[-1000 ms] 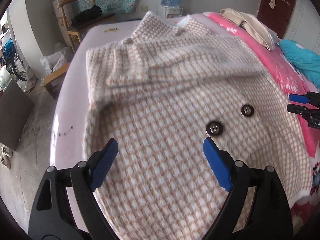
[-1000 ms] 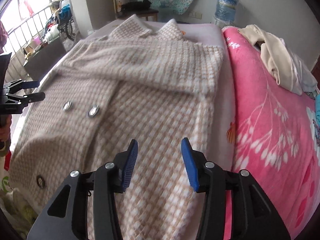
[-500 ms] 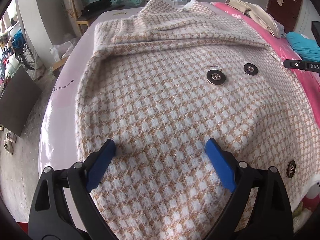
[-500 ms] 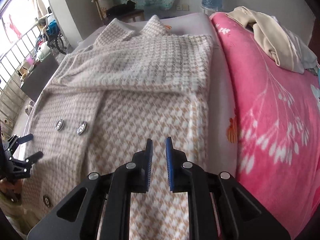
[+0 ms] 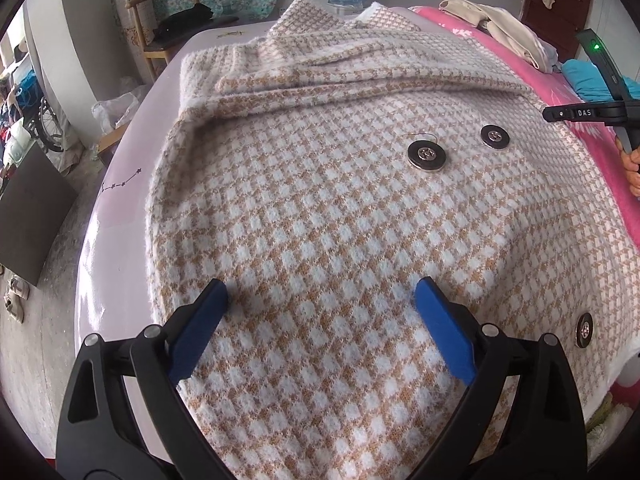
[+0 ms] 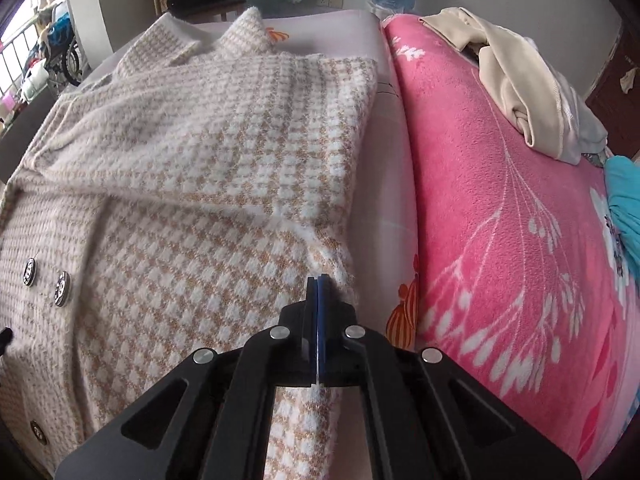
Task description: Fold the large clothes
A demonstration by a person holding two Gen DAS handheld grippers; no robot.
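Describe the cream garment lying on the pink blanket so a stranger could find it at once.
Start at the bed: the checked coat covers its lilac half, and a pink blanket covers the other. Follow the blanket to its far end, where the cream garment lies crumpled. It is plain and smooth, unlike the checked coat, and paler than the blue cloth beside it.

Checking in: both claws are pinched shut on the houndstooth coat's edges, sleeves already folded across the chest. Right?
Not quite. Only the right claw is pinched shut on the houndstooth coat, at its edge beside the pink blanket, as the right wrist view shows. The left claw is open over the fabric in the left wrist view. The sleeves do lie folded across the chest.
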